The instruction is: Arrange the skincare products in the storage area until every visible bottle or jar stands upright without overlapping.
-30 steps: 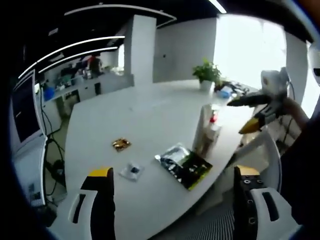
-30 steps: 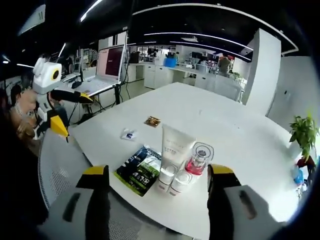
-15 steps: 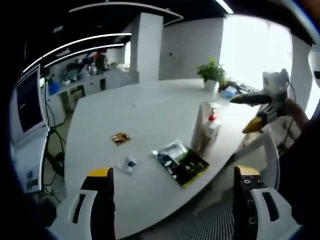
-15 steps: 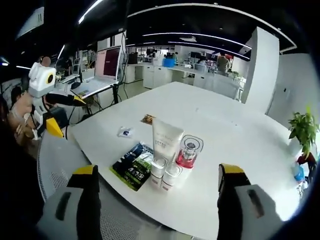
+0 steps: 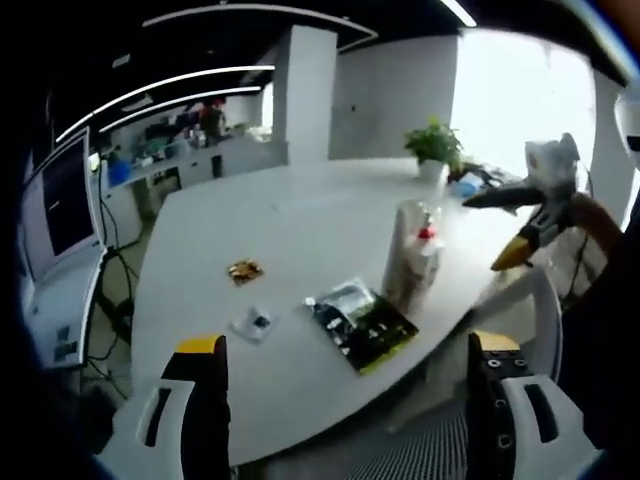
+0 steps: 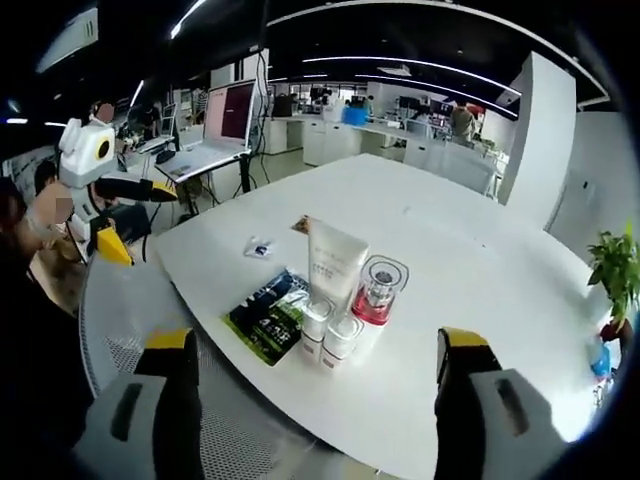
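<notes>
White tabletop [image 6: 470,290] in an open office, potted plant [image 5: 433,146] at far edge. Upright tube [image 6: 333,262] and bottles [image 6: 375,295] clustered beside a dark packet [image 6: 268,317]. Laptop [image 6: 212,135] in right gripper view. Left tool [image 5: 345,385] and right tool [image 6: 315,385] spread, empty.

This is looking like a big office. A large white table [image 6: 470,290] is sitting in the open room, laptops [image 6: 215,135] are glowing on desks behind, long lights are shining overhead, and a green plant [image 5: 433,145] is growing by bright windows.
</notes>
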The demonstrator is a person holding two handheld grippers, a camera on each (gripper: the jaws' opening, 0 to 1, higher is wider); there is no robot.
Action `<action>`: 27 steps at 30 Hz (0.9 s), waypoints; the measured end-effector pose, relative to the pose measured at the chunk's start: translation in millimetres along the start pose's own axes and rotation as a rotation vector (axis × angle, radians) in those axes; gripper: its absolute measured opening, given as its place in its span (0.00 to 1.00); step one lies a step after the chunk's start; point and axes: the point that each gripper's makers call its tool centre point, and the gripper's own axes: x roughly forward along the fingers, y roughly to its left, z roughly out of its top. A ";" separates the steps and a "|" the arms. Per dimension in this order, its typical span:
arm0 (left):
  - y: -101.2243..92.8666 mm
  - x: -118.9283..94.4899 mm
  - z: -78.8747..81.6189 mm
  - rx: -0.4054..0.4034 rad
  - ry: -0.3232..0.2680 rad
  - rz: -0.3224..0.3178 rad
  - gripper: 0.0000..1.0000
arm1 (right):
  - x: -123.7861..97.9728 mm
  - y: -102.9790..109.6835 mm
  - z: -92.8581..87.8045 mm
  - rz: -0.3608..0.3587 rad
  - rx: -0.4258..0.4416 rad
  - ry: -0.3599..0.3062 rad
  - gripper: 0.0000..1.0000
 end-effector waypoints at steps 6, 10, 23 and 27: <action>15.0 4.3 -5.3 -0.021 0.022 0.025 0.97 | 7.0 -6.7 -2.0 -0.014 0.006 0.024 0.97; 25.6 15.4 -15.0 -0.054 0.039 0.008 0.96 | 12.0 -6.1 2.1 -0.024 0.003 0.028 0.97; 57.3 59.9 -29.2 -0.042 0.124 -0.093 0.93 | 17.3 -3.4 6.4 -0.064 0.053 0.049 0.96; 65.8 75.2 -38.4 0.003 0.176 -0.096 0.92 | 17.5 -4.9 5.6 -0.088 0.059 0.045 0.95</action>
